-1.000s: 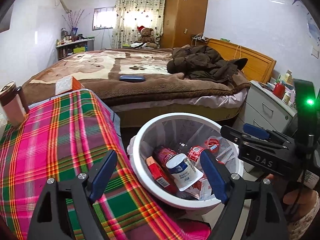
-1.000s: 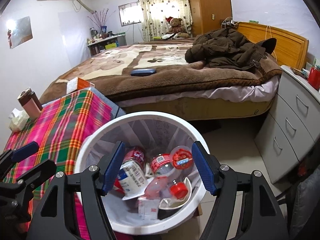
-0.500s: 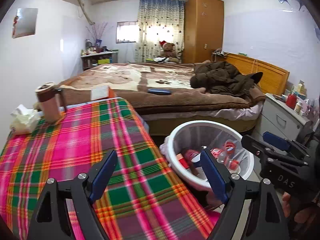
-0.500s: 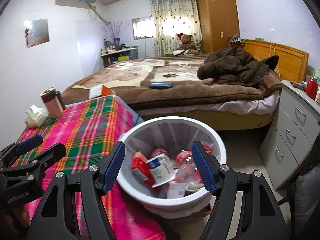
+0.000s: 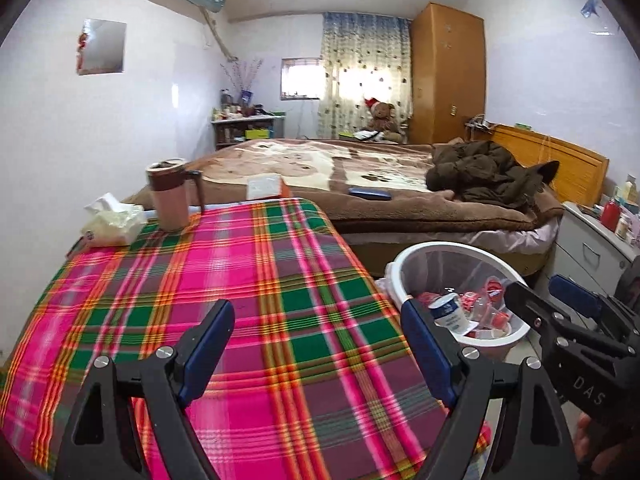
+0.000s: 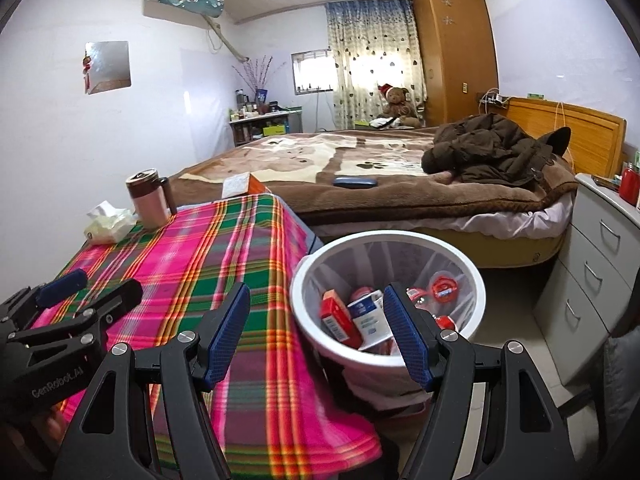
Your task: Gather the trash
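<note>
A white trash bin (image 6: 304, 280) (image 5: 404, 264) stands on the floor by the table's right edge. It holds a red carton (image 6: 338, 316), a white cup (image 5: 448, 312) and red-capped bottles (image 6: 442, 288). My left gripper (image 5: 316, 340) is open and empty above the plaid tablecloth (image 5: 240, 280). My right gripper (image 6: 316, 328) is open and empty, straddling the table's edge and the bin's rim. Each gripper shows in the other's view, the right one (image 5: 560, 320) by the bin and the left one (image 6: 80, 300) over the cloth.
A tissue pack (image 5: 114, 226) and a pink mug (image 5: 170, 196) stand at the table's far left. An orange-and-white box (image 5: 266, 186) sits at its far end. Behind is a bed (image 6: 360, 176) with a brown coat (image 6: 492, 148). A grey drawer unit (image 6: 600, 248) stands right of the bin.
Both grippers have pulled back and risen away from the bin, so more of the table and room shows. The left gripper has swung left over the tablecloth. Both stay open and empty.
</note>
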The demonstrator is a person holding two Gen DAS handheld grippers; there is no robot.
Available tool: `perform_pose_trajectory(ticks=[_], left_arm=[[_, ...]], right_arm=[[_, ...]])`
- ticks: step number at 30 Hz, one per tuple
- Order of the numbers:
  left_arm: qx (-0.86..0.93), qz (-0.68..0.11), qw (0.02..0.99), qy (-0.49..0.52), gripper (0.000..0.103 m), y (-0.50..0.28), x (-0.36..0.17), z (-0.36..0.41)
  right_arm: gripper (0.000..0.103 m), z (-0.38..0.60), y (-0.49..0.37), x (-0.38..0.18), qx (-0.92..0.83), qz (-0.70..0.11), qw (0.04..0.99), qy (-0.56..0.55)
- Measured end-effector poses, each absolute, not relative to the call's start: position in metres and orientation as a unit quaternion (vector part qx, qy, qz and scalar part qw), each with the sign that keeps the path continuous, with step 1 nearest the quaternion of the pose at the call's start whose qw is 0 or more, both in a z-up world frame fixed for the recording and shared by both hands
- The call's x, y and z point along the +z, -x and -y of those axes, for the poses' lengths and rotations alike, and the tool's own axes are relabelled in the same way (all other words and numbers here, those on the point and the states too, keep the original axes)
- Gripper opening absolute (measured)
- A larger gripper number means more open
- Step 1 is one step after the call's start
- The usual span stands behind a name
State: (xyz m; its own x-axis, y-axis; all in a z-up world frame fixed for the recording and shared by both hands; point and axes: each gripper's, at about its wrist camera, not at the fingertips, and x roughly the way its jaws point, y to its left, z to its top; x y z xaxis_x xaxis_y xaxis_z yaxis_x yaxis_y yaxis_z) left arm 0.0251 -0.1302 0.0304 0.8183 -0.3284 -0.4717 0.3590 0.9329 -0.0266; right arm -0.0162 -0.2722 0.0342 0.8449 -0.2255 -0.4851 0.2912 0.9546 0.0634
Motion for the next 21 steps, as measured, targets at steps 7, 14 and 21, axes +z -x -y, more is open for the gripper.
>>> perform_pose_trajectory(ticks=[7, 14, 21], left_arm=[[-0.161, -0.231, 0.959, -0.029, 0.086, -0.014, 0.029, 0.116], [-0.153, -0.223, 0.962, -0.022, 0.086, -0.007, 0.03, 0.112], [-0.152, -0.222, 0.963, -0.026, 0.086, -0.004, 0.03, 0.113]], right_arm=[[0.07, 0.262, 0.021, 0.034, -0.127, -0.24, 0.96, -0.067], [0.07, 0.26, 0.026, 0.034, -0.128, -0.236, 0.961, -0.069], [0.07, 0.257, 0.028, 0.034, -0.127, -0.233, 0.961, -0.07]])
